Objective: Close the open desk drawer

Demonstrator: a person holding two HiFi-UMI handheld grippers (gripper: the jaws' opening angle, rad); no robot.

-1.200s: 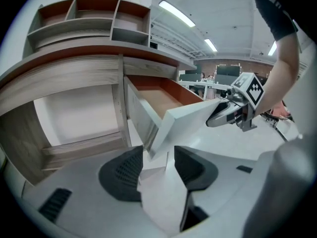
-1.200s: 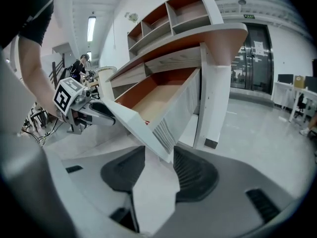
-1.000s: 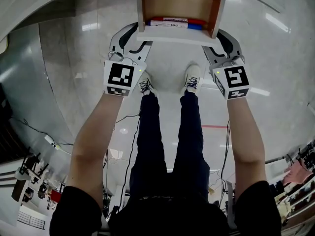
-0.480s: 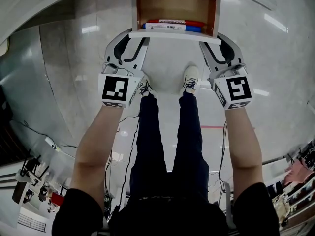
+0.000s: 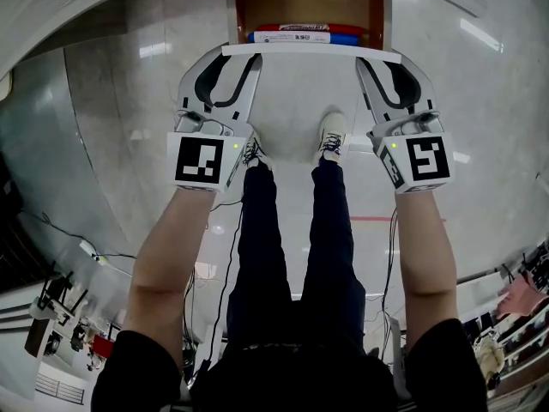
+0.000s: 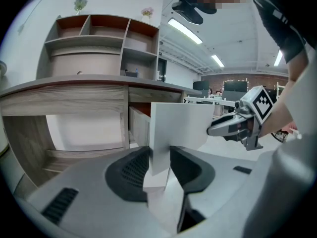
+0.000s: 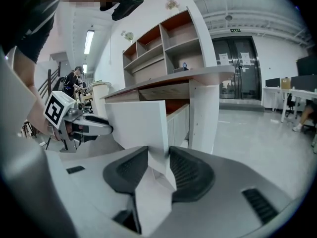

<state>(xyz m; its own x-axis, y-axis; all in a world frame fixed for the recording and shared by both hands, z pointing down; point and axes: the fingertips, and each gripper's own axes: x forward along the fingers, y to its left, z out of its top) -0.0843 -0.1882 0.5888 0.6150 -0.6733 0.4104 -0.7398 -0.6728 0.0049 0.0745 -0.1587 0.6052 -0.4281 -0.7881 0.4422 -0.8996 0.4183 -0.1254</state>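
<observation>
The drawer (image 5: 309, 3) stands pulled out from under the desktop (image 6: 74, 83), its white front panel (image 5: 309, 51) nearest the person. The left gripper (image 5: 230, 63) holds that panel's left end and the right gripper (image 5: 386, 63) its right end. Both pairs of jaws have just been closing with the panel between them, and each gripper view shows the pads pressed on the panel's two faces – the left at (image 6: 159, 157), the right at (image 7: 158, 160).

Only the head view looks into the drawer. Against the panel's inner side lie what look like two markers, one red (image 5: 309, 27) and one blue with a white label (image 5: 292, 37). The drawer's far end is cut off by the frame's top edge there.

Only the gripper views show the desk – its thick top, and one shelf unit (image 6: 99, 38) standing on it. Each also catches the other gripper at the panel's far edge.

Two marker cubes (image 5: 204, 161) (image 5: 425, 160) face the head camera, and two shoes (image 5: 333, 136) stand on the floor below.
</observation>
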